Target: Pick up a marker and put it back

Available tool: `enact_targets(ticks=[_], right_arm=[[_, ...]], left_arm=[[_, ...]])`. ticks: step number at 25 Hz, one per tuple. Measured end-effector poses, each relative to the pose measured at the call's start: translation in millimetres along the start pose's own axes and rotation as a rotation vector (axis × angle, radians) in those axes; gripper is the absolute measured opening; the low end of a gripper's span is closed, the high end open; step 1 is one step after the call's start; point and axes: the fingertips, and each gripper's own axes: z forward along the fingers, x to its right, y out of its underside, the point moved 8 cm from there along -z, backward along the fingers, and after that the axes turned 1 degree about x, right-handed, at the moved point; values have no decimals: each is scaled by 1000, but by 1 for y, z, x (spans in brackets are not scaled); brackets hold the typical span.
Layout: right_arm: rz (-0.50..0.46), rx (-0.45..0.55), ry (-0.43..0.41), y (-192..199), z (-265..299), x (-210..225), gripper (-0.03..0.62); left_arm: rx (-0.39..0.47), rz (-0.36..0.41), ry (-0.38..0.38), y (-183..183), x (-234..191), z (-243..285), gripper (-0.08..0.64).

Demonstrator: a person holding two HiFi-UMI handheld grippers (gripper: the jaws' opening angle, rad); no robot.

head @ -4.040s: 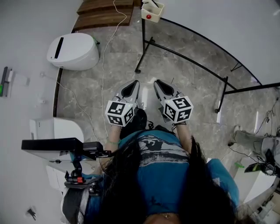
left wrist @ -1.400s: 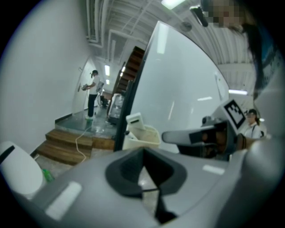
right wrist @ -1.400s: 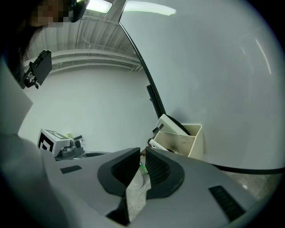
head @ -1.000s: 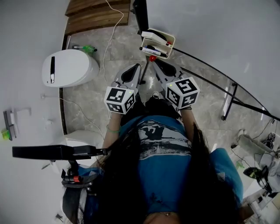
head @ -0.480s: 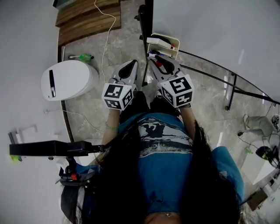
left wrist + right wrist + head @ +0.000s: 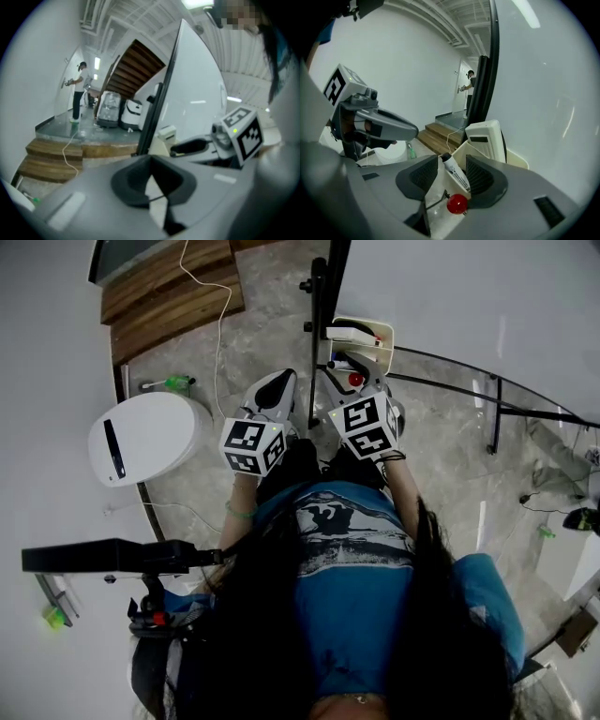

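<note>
The right gripper (image 6: 452,164) has moved forward over the last second, from just short of the tray (image 6: 516,159) to right over it, and its jaws, nearly together a moment ago, are now opening wide. In the right gripper view a white marker (image 6: 458,177) with a black cap lies slantwise in the gap between the two dark pads, with clear space on either side, so nothing is gripped yet. The marker rests in the cream tray at the foot of the whiteboard (image 6: 450,296), beside an eraser (image 6: 485,138), with a red ball (image 6: 457,204) just below it near the jaw roots. This looks like the reach for the pick-up: the claw is released and lined up round the marker, and closing it would be the next step. In the head view the right arm stretches forward, its gripper (image 6: 354,371) angled into the tray (image 6: 386,334). The left gripper (image 6: 272,388) hangs just to the left, clear of the tray and over the floor, jaws clenched together with nothing between them.
</note>
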Motion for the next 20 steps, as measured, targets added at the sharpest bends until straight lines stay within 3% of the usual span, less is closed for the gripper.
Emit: enact_targets(ticks=[4,11,15,20], right_arm=[[-28,-36,95,12,-4,0,167],[-12,-27,110,21,-16,-1,143],[-17,7,144,18,-30,-4,123],[62,81,179,11,-53,6,107]], left_arm=[[-3,14,21,5,0,-4,2],[-5,32,39,8,-4,-8,2],[-10,40,62,8,1,-7,2],[-15,48,100,7,10,-4,2]])
